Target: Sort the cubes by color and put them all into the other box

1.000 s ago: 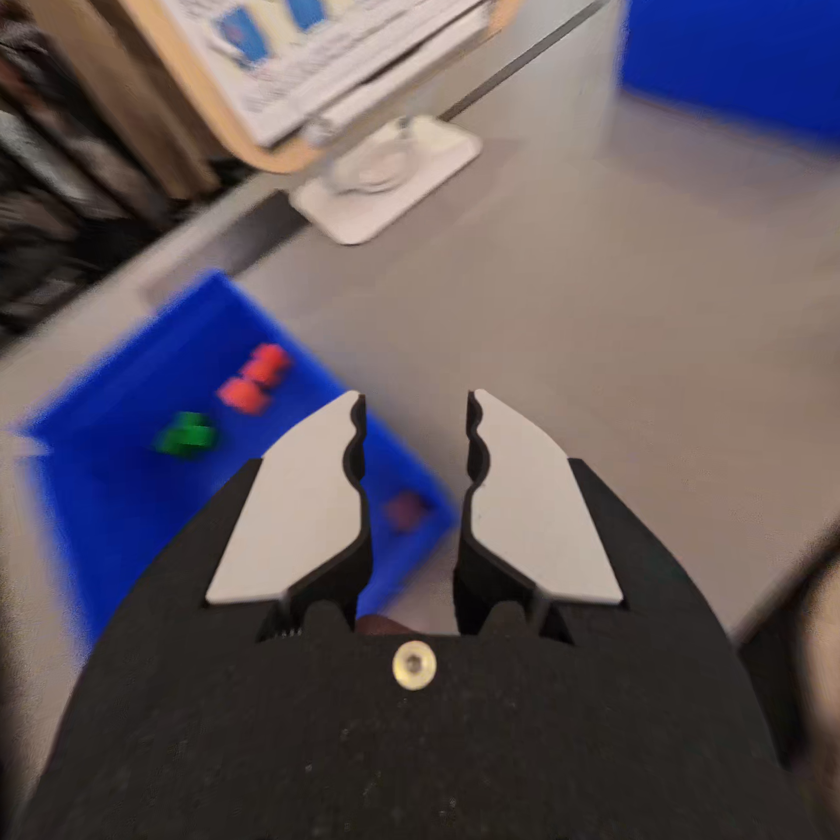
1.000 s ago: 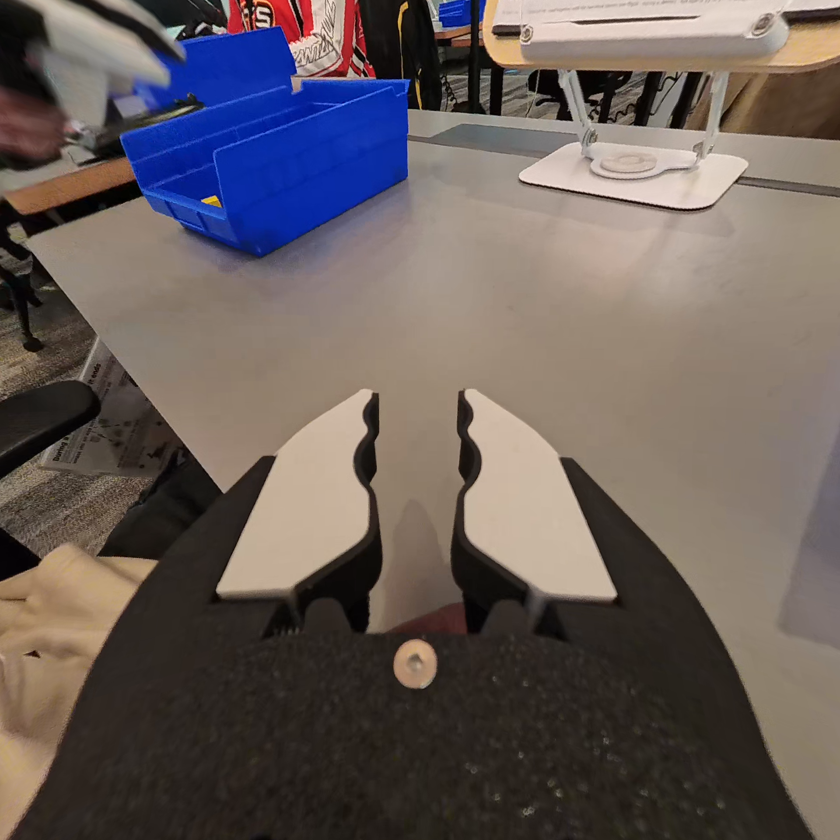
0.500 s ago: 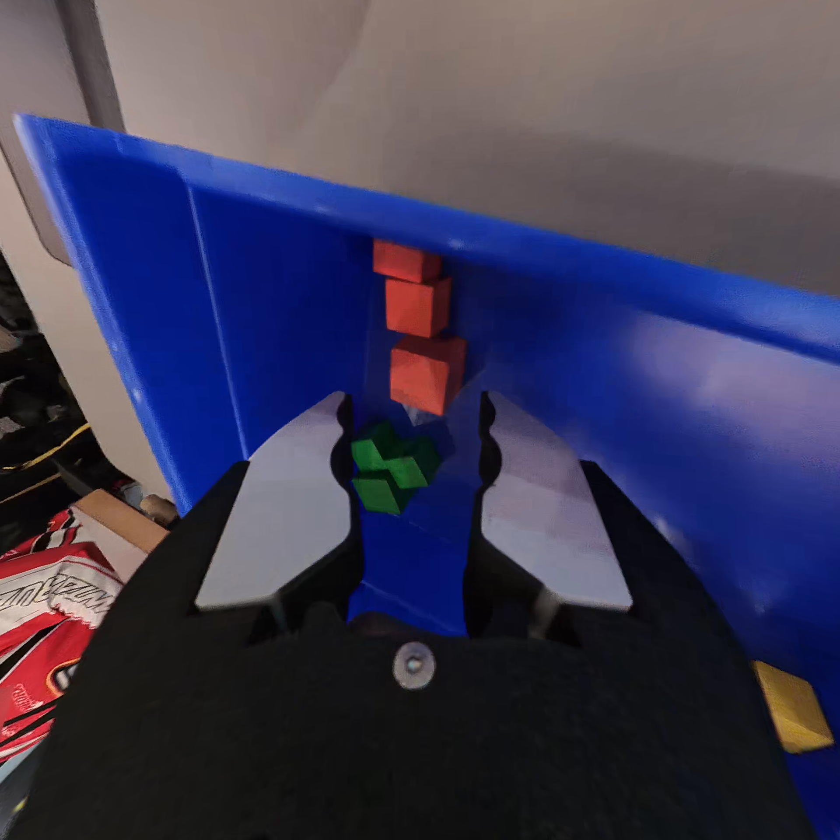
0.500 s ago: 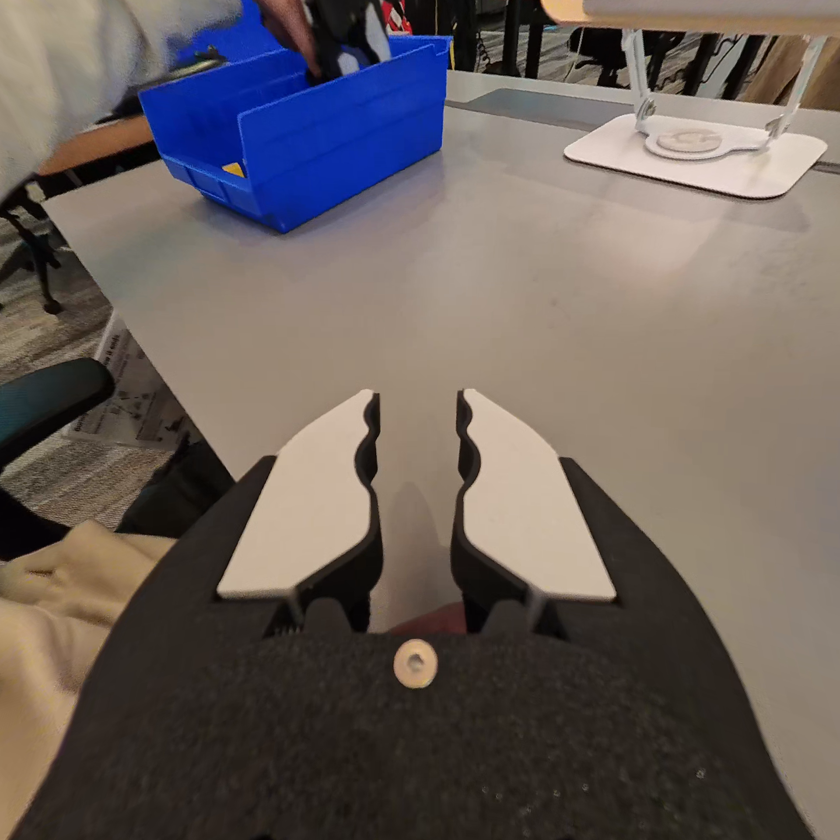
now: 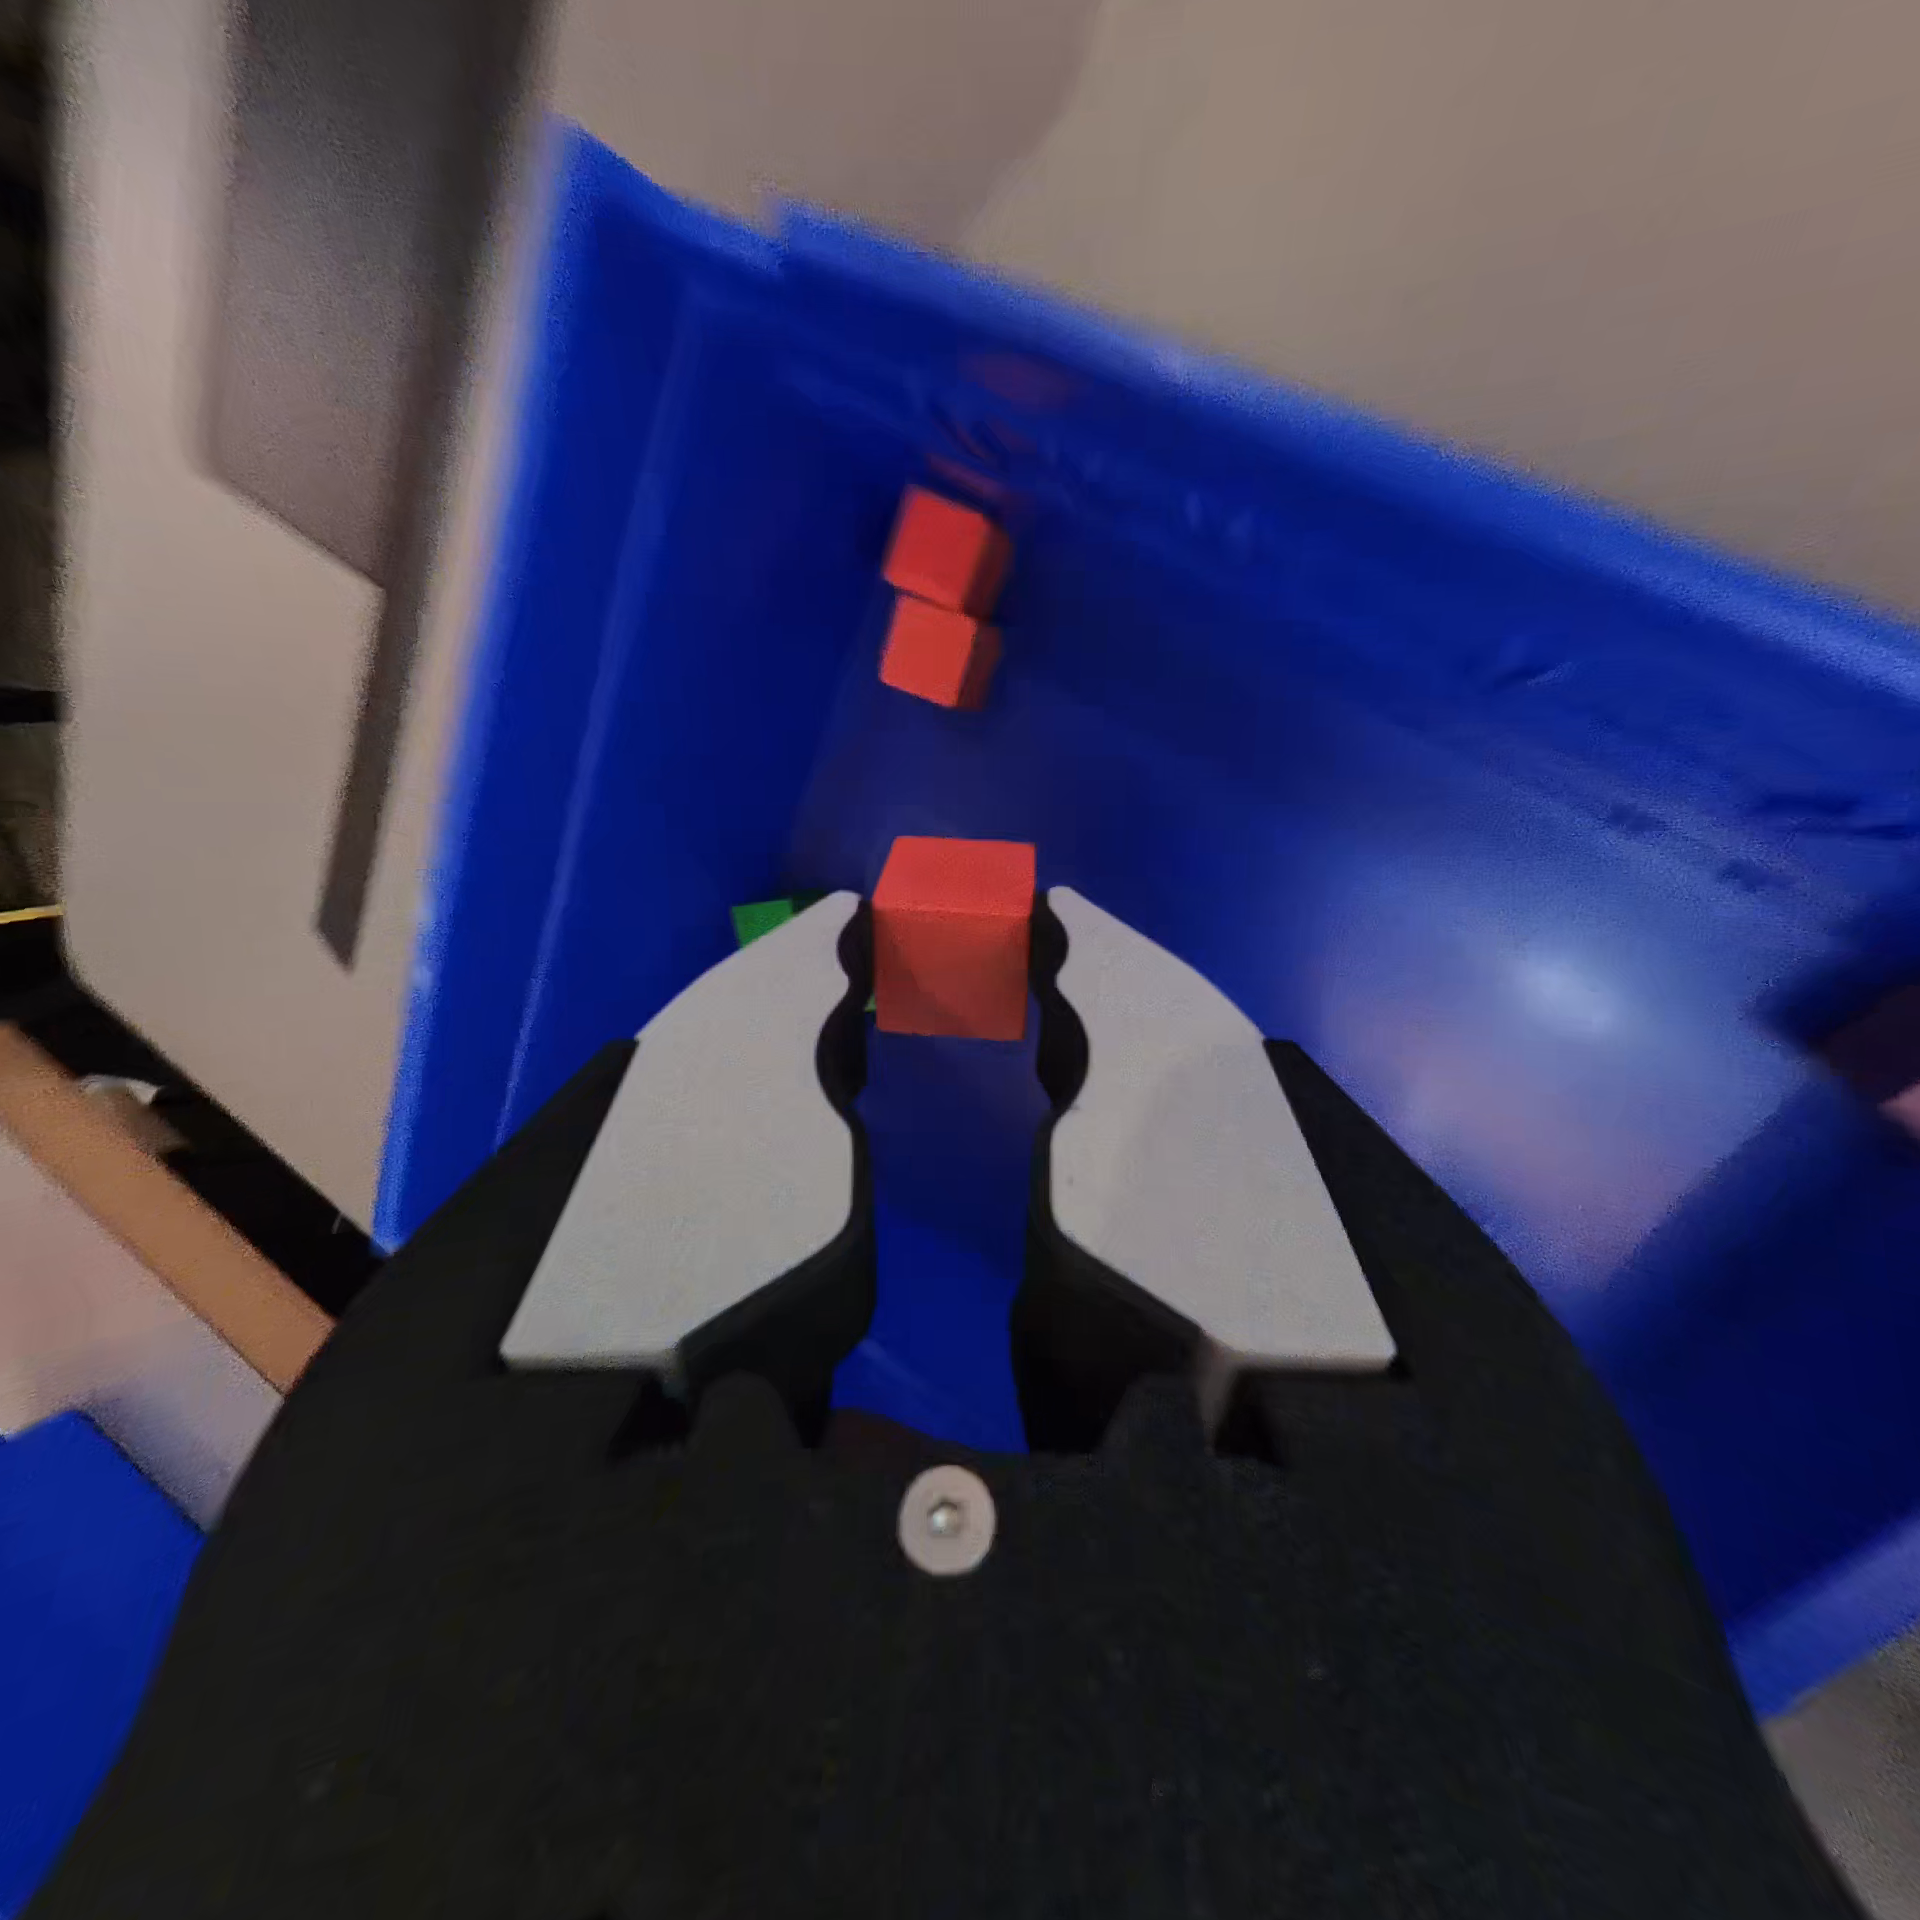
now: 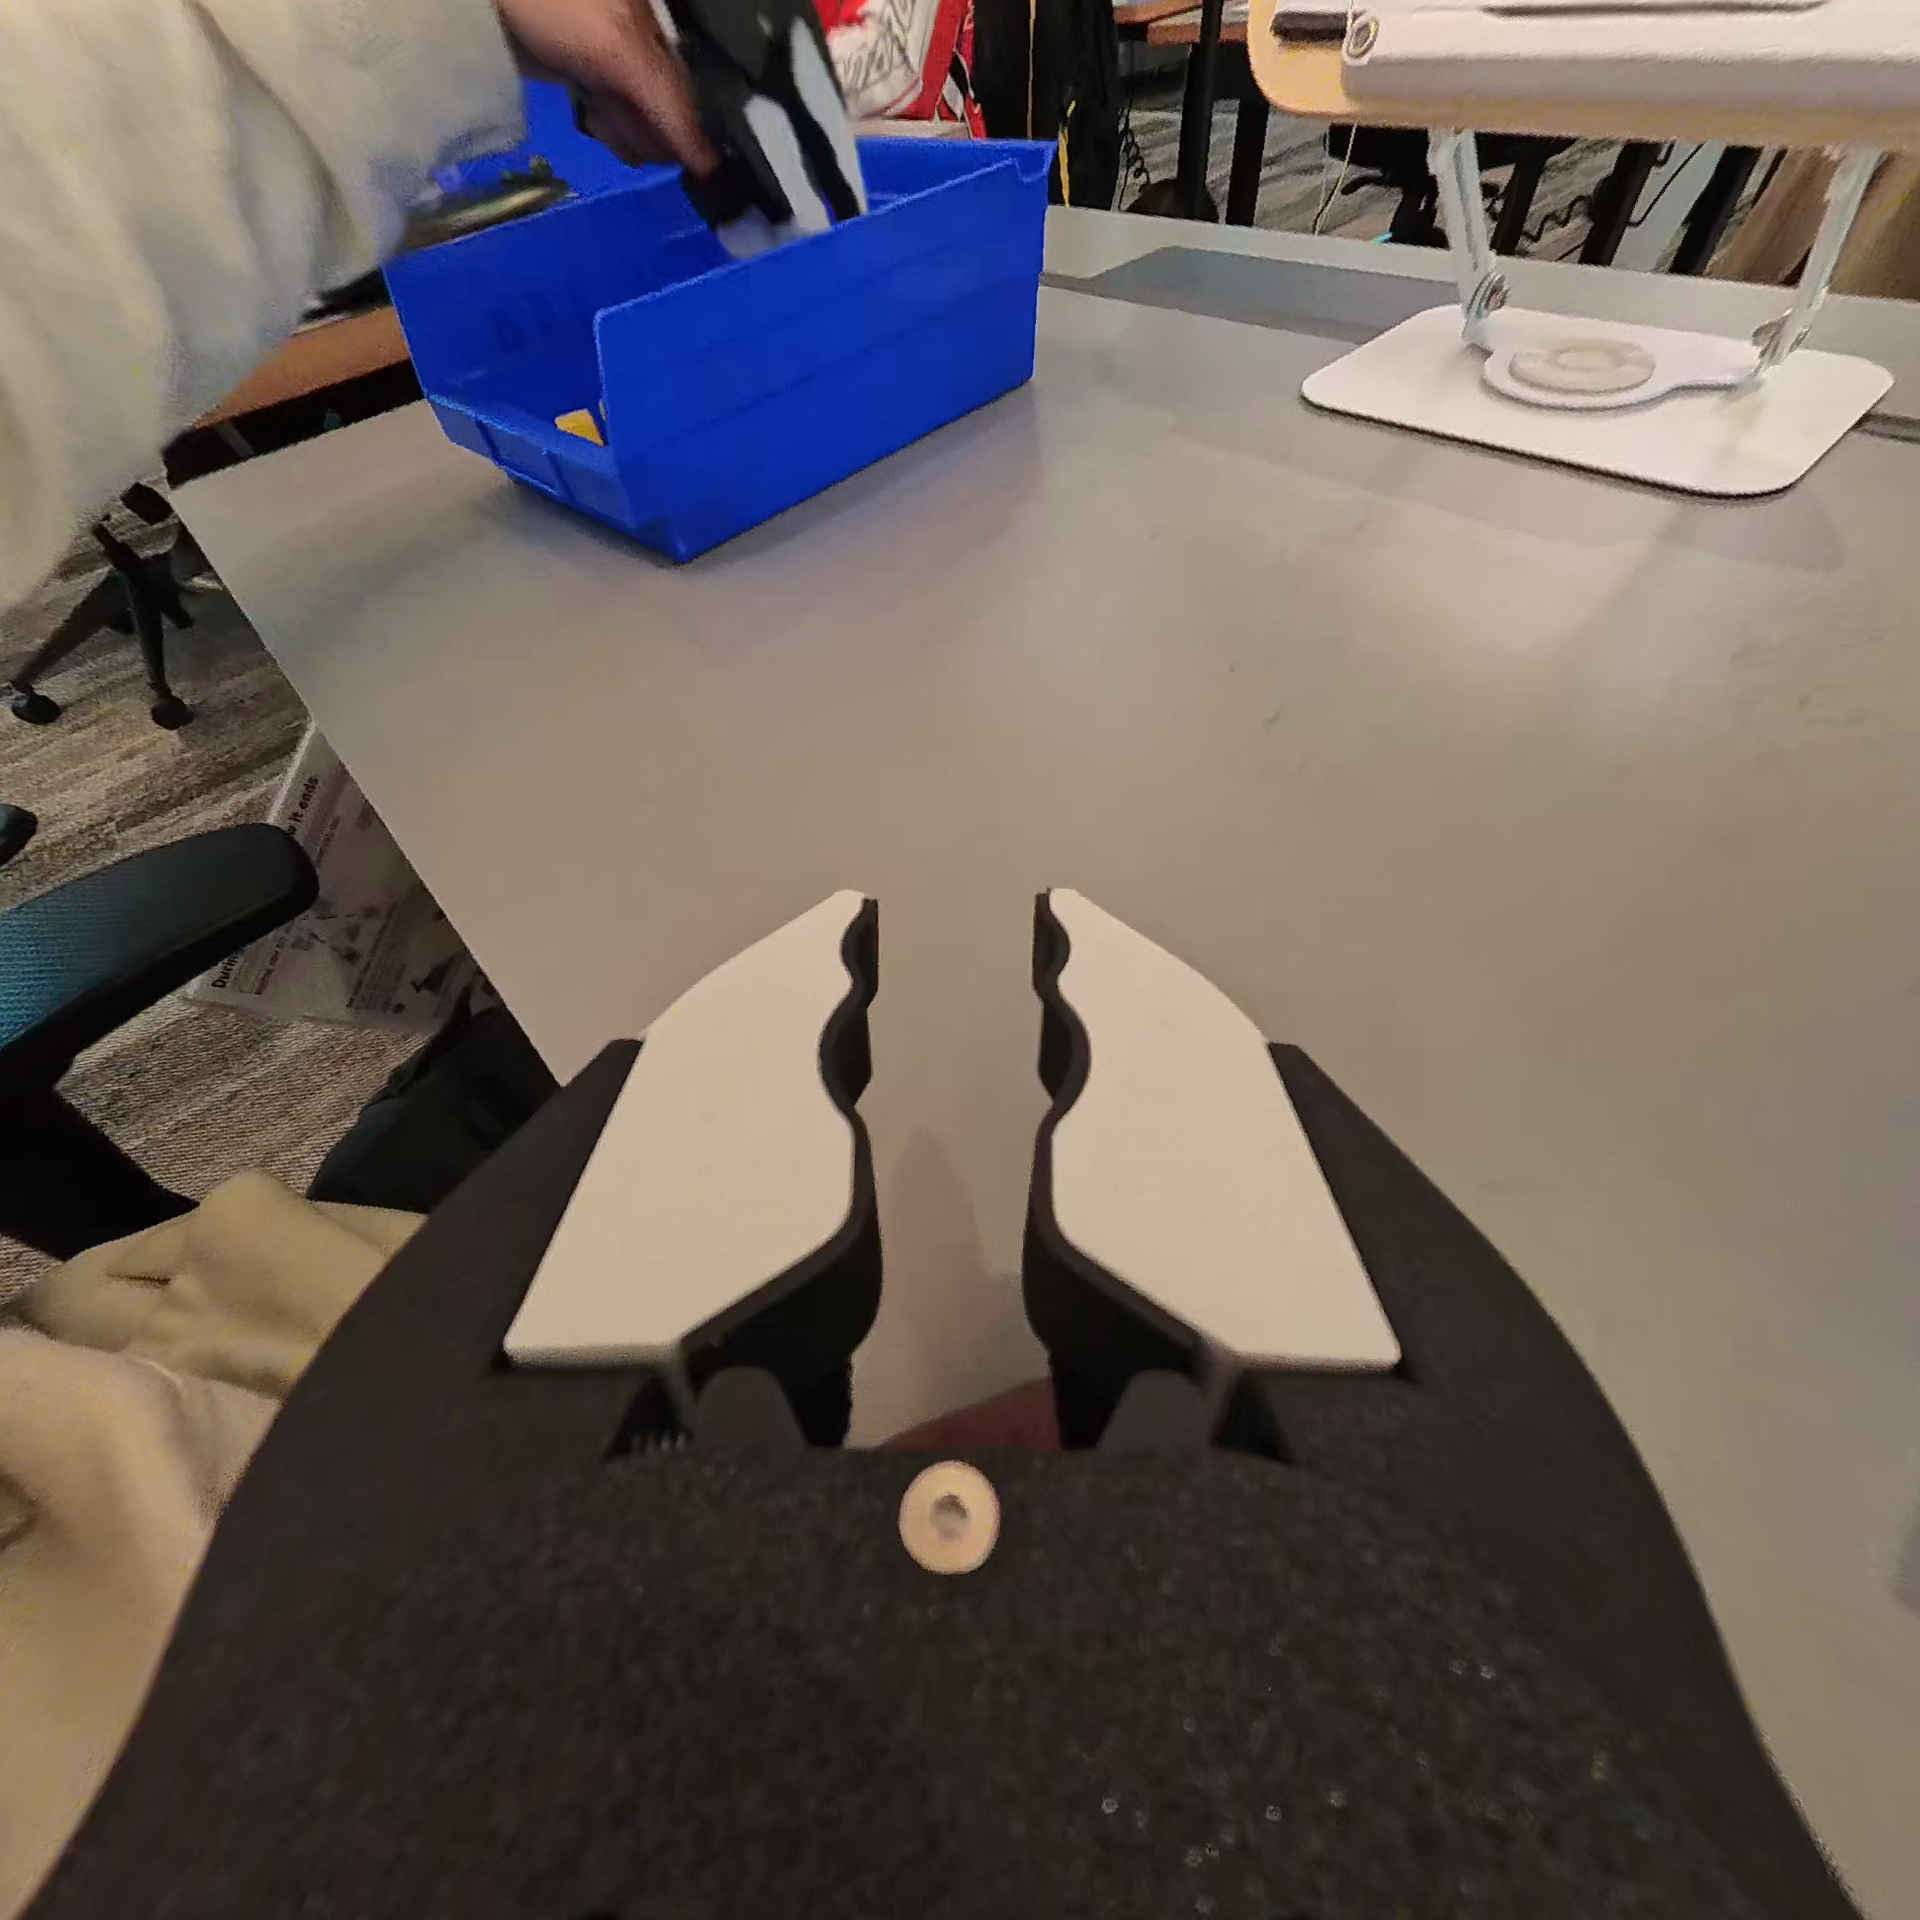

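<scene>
In the left wrist view my left gripper (image 5: 954, 940) is inside the blue box (image 5: 1351, 644) and is shut on a red cube (image 5: 951, 935), both pads against its sides. Two more red cubes (image 5: 940, 603) lie farther along the box floor. A green cube (image 5: 764, 920) shows just left of the left fingertip. In the right wrist view my right gripper (image 6: 956, 925) is open and empty over the grey table (image 6: 1247, 779). That view shows the blue box (image 6: 810, 416) at the far left with the left gripper (image 6: 774, 145) reaching into it and a yellow cube (image 6: 580, 424) at its near end.
A white stand base (image 6: 1590, 400) sits at the table's far right. The table's left edge drops off to a black chair (image 6: 125, 935) and papers on the floor. A cream sleeve (image 6: 187, 187) reaches over the box. There is about 50 cm between the tips of the two grippers.
My left gripper swung down into the blue box, passed over the green cubes and closed on a red cube. The right gripper stayed open and barely moved.
</scene>
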A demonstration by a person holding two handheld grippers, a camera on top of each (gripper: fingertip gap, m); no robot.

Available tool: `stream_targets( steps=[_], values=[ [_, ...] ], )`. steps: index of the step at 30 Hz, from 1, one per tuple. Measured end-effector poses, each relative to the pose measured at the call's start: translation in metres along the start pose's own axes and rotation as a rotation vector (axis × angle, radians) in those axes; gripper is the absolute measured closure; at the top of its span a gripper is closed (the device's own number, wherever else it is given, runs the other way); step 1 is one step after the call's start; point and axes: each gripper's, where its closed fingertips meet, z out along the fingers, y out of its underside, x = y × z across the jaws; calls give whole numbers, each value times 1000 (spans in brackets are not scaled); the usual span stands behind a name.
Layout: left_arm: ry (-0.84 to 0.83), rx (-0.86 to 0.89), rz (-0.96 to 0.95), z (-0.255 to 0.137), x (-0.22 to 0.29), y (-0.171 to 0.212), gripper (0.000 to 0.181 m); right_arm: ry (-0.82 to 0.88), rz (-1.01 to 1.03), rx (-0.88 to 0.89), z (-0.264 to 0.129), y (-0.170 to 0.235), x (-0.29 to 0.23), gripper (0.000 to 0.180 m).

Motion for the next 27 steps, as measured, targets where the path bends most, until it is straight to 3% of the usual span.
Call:
stream_targets(
  steps=[4, 8, 12, 15, 19, 23, 27],
  values=[
    [-103, 444, -275, -85, 18, -26, 152, 32, -49, 36, -13, -10, 7, 152],
    [65, 845, -592, -132, 78, -30, 153, 16, -25, 43, -19, -11, 19, 151],
    [346, 1048, -682, -152, 145, -38, 153, -50, -27, 104, -12, -11, 19, 140],
    [480, 1175, -570, -178, 190, -64, 153, -357, 203, 76, 2, -21, -16, 133],
    [454, 1166, -230, -188, 265, -119, 153, -761, 630, 45, 18, -61, -53, 130],
    [340, 1050, 60, -170, 319, -164, 153, -870, 856, 3, 47, -87, -63, 124],
    [295, 1003, 157, -158, 332, -191, 153, -920, 952, -55, 62, -86, -69, 120]
  ],
)
